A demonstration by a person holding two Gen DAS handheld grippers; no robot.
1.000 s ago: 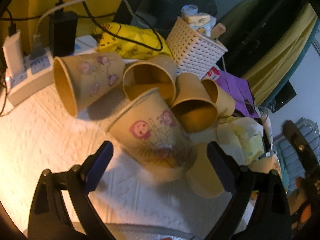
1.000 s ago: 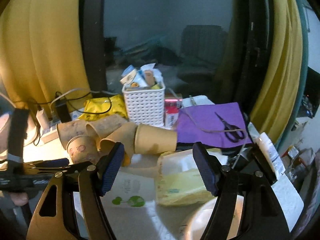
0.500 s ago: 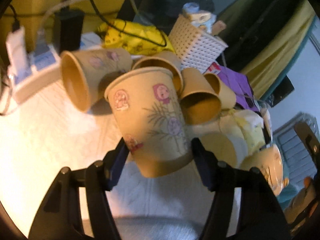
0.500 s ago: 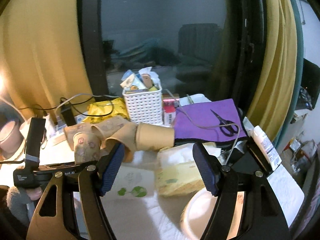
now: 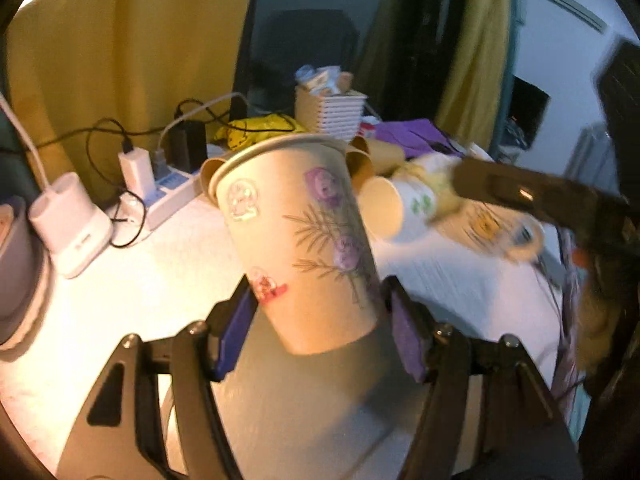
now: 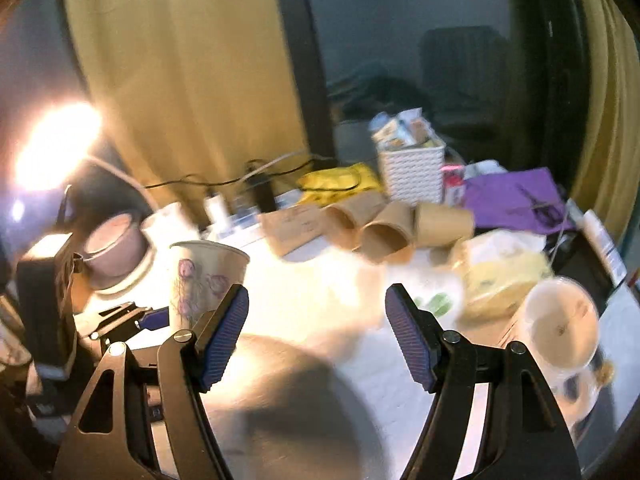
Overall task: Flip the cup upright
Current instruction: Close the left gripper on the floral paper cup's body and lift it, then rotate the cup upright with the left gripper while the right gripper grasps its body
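Observation:
My left gripper [image 5: 320, 328] is shut on a paper cup [image 5: 296, 240] printed with flowers and cartoon faces. The cup stands nearly upright, mouth up, a little above the white table [image 5: 160, 272]. The same cup [image 6: 202, 276] shows at the left of the right wrist view, held by the left gripper's fingers [image 6: 154, 317]. My right gripper [image 6: 316, 336] is open and empty above the table, to the right of the cup. Several other paper cups [image 6: 384, 232] lie on their sides further back.
A white basket [image 6: 412, 176], a yellow bag [image 6: 340, 178] and a purple cloth [image 6: 512, 196] are at the back. A power strip with chargers [image 5: 160, 192] is at the back left, a pink bowl [image 6: 114, 248] at the left. A yellow pack [image 6: 504, 276] and a white cup [image 6: 560, 320] sit at the right.
My left gripper closed on the flowered cup, lifted it off the pile and turned it mouth up. Both wrist views have swung, and the right gripper has moved left.

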